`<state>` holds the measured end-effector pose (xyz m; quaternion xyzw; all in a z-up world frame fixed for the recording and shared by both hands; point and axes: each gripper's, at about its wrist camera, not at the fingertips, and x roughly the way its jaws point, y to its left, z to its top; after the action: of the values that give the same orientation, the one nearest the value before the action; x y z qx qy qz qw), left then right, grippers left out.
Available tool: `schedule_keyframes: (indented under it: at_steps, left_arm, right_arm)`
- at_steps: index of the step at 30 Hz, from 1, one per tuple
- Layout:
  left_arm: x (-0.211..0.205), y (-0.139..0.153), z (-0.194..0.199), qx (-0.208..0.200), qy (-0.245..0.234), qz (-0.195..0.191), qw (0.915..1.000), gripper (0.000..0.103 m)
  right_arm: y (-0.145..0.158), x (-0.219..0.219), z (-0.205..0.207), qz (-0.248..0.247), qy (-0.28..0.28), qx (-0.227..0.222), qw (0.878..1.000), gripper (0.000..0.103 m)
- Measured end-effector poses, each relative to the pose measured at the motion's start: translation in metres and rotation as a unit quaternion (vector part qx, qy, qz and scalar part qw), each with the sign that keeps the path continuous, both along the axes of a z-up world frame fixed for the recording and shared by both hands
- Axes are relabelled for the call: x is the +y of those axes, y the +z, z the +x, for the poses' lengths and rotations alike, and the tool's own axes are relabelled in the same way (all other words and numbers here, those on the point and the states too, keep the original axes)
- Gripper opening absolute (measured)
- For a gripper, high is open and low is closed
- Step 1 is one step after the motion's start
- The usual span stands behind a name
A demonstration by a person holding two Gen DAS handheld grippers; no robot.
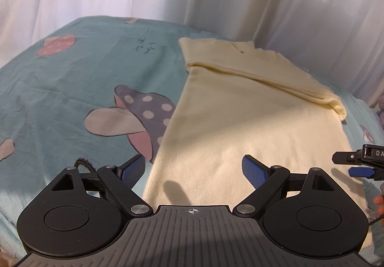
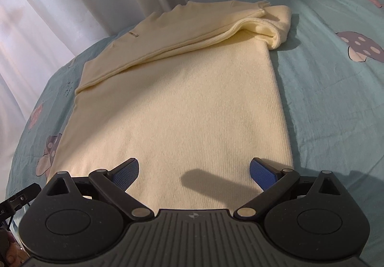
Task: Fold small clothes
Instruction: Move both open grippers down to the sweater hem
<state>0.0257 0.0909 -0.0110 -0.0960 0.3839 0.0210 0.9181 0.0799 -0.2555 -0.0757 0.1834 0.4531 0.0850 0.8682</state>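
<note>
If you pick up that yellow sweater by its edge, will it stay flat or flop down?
The yellow sweater would probably flop: it looks like soft ribbed knit, and its folded sleeve already sags. It likely grips rather than slides on the wrinkly bedsheet.

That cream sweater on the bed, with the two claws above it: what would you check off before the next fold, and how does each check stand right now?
1. Left claw open, nothing between its pads: ok.
2. Right claw open and empty: ok.
3. Cream sweater lying flat on the mushroom-print sheet: ok.
4. Sleeves folded across the far end: ok, though the bundle bulges past the right side edge.
5. Near hem within reach of both claws: cannot tell, since the claw bodies hide it.
6. Claws apart from each other: ok; the right one shows only at the left view's edge.
</note>
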Motion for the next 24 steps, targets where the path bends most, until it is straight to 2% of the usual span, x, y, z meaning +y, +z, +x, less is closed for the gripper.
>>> schedule_keyframes:
  at_steps: [5, 7, 12, 15, 17, 19, 21, 24]
  left_arm:
    - [0.023, 0.028, -0.009, -0.028, 0.045, -0.016, 0.9985, 0.092]
    - [0.033, 0.042, -0.015, -0.044, 0.07, -0.009, 0.9966, 0.092]
    - [0.05, 0.072, -0.023, -0.066, 0.137, 0.064, 0.9863, 0.093]
    - [0.05, 0.067, -0.015, -0.044, 0.094, 0.054, 0.9931, 0.093]
    - [0.046, 0.055, -0.009, -0.01, 0.053, 0.033, 0.998, 0.092]
    - [0.042, 0.043, -0.005, 0.014, 0.02, 0.01, 0.9996, 0.091]
    - [0.039, 0.032, 0.001, 0.043, -0.004, -0.008, 0.999, 0.087]
    - [0.038, 0.02, 0.003, 0.079, -0.017, 0.0, 0.9967, 0.086]
  right_arm:
    - [-0.002, 0.0, -0.006, -0.001, 0.003, -0.024, 1.0, 0.099]
    - [-0.003, -0.003, -0.007, 0.011, 0.002, -0.028, 1.0, 0.099]
    - [-0.008, -0.025, -0.011, 0.086, -0.024, -0.038, 0.995, 0.099]
    - [-0.012, -0.039, -0.015, 0.139, -0.06, -0.037, 0.988, 0.099]
    - [-0.009, -0.046, -0.02, 0.147, -0.074, -0.024, 0.986, 0.097]
    - [-0.003, -0.053, -0.028, 0.14, -0.063, -0.022, 0.988, 0.089]
    - [0.003, -0.063, -0.041, 0.121, -0.053, -0.017, 0.991, 0.077]
    - [0.007, -0.081, -0.065, 0.104, -0.047, 0.001, 0.993, 0.062]
